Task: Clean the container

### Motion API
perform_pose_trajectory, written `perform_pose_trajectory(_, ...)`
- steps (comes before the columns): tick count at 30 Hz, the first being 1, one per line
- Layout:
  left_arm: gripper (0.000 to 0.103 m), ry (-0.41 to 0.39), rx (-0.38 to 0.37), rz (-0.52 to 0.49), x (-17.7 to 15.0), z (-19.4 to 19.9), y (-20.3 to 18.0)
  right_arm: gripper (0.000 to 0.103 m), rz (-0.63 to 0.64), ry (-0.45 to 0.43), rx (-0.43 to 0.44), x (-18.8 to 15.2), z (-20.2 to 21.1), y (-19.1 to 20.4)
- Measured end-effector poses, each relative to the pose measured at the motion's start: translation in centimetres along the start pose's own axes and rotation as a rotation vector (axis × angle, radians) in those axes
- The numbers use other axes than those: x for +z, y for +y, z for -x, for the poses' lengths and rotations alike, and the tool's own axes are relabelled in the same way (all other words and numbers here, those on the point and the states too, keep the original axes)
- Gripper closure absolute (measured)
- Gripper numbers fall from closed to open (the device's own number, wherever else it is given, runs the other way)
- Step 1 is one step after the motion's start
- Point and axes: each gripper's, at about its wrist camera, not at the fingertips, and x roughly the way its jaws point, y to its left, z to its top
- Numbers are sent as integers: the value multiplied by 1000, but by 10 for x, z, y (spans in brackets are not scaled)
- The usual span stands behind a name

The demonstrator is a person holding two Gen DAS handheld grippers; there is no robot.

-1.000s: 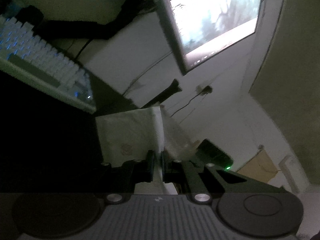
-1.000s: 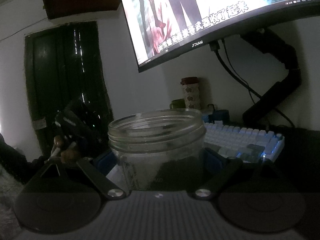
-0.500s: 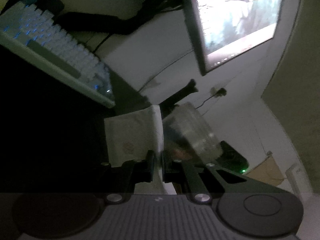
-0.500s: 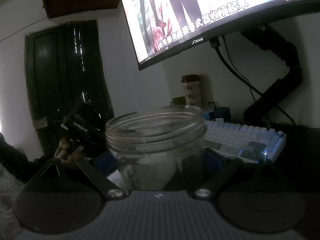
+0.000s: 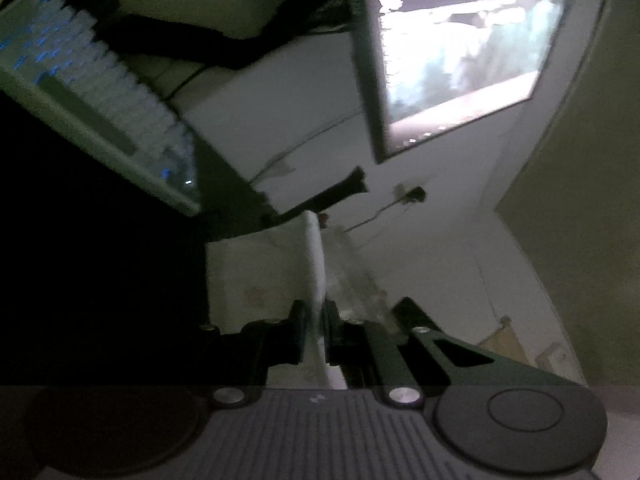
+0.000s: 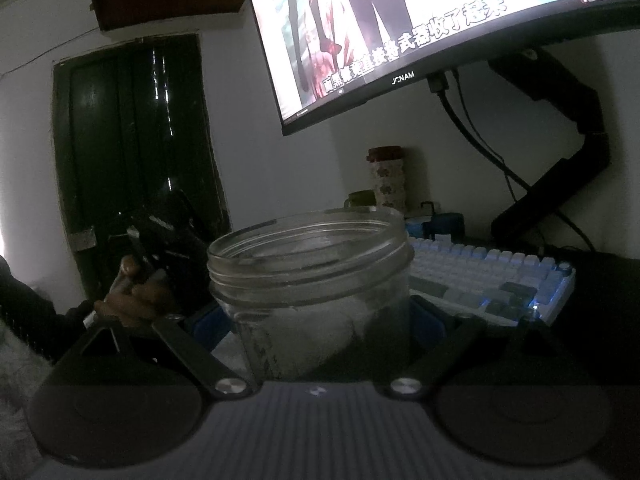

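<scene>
Left claw (image 5: 314,332) clamped tight on the folded tissue (image 5: 256,276), rolled sideways by the jar (image 6: 310,280). Right claw (image 6: 320,322) spread wide, pressing both sides of that glass jar, upright above the dark bench (image 6: 600,300). Risk: smooth glass could twist loose under wiping pressure. Behind: keyboard (image 6: 480,276), glowing monitor (image 6: 420,28), dim room.

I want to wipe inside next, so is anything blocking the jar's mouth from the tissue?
Nothing visible does. The jar held by the right gripper has no lid, its mouth open upward. The left gripper pinches the tissue beside the jar.
</scene>
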Motion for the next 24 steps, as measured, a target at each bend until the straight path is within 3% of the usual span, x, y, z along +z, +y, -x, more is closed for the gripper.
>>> perform_pose_trajectory(7, 96, 19, 24, 22, -3, -5, 7, 8, -5, -1, -3, -1, 2, 2)
perform_pose_trajectory(12, 96, 61, 172, 0, -12, -12, 14, 8, -5, 11, -3, -2, 1, 3)
perform_pose_trajectory(14, 96, 53, 242, -58, -16, -14, 8, 8, -1, 20, 0, -2, 0, 4)
perform_pose_trajectory(19, 96, 27, 233, -138, -17, -9, -13, 9, -4, 26, -3, -3, 0, 4)
perform_pose_trajectory(24, 97, 1, 285, -275, -23, -9, -41, 9, -5, 28, 0, -3, -2, 3)
